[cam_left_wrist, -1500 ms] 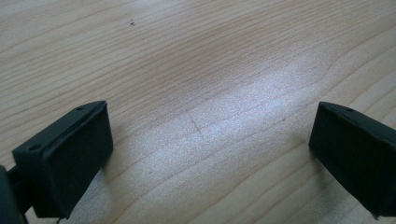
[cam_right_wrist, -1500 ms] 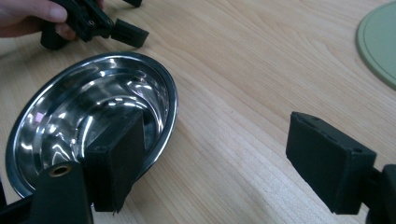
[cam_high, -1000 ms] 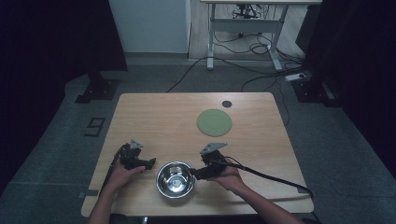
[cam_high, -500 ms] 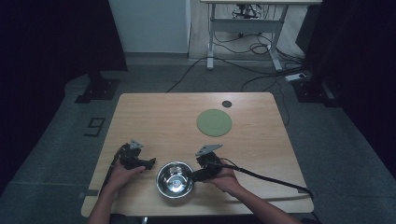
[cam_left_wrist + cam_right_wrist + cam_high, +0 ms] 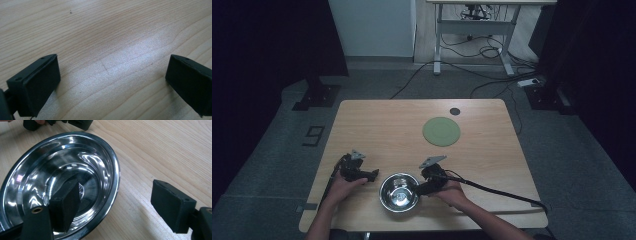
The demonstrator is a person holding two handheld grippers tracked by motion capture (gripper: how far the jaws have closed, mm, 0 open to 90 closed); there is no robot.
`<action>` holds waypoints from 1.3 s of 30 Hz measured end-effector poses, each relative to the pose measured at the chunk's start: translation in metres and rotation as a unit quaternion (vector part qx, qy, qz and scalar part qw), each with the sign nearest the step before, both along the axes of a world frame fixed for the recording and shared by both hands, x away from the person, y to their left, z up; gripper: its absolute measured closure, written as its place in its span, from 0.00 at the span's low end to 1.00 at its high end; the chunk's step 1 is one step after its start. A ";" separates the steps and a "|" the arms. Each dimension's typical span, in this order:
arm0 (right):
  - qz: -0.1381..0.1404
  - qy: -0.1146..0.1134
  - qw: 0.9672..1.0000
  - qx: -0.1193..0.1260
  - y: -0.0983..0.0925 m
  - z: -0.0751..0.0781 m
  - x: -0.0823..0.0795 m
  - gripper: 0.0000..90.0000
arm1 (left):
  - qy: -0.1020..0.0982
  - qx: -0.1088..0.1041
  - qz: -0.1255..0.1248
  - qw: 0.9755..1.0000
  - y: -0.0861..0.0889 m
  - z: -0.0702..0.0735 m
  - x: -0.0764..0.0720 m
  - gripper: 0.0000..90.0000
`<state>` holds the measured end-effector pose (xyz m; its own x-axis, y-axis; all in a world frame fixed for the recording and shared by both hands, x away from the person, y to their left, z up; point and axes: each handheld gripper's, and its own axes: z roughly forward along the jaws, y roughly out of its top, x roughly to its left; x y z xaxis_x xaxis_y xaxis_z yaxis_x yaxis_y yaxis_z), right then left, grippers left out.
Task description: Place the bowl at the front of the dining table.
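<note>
- The light wooden rectangular bench carries everything, with a dark grey floor around it.
- A flat, round, green disc lies on the far right part of the bench, well apart from both hands; a small black round spot sits just beyond it near the far edge.
- The shiny round stainless-steel bowl stands upright near the bench's near edge, between the two hands.
- The right gripper, a black two-fingered tool with a grey three-cornered plate and a black cable trailing to the right, is held at the bowl's right side.
- In the right gripper view its fingers stand wide apart and straddle the bowl's rim: one hangs inside the bowl over the mirrored floor, the other is outside over bare wood. Neither pad presses on the rim, so the bowl is not gripped.
- The left gripper, also black, rests low over the bench just left of the bowl.
- In the left gripper view its fingers are spread wide with only bare wood grain between them; they hold nothing.
</note>
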<state>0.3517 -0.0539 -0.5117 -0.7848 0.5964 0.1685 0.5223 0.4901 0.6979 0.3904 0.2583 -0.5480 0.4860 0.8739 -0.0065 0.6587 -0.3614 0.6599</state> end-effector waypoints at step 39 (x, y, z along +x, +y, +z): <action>0.030 0.017 0.997 -0.067 0.023 -0.019 0.000 0.66 | 0.000 0.000 0.000 1.000 0.000 0.000 0.000 0.00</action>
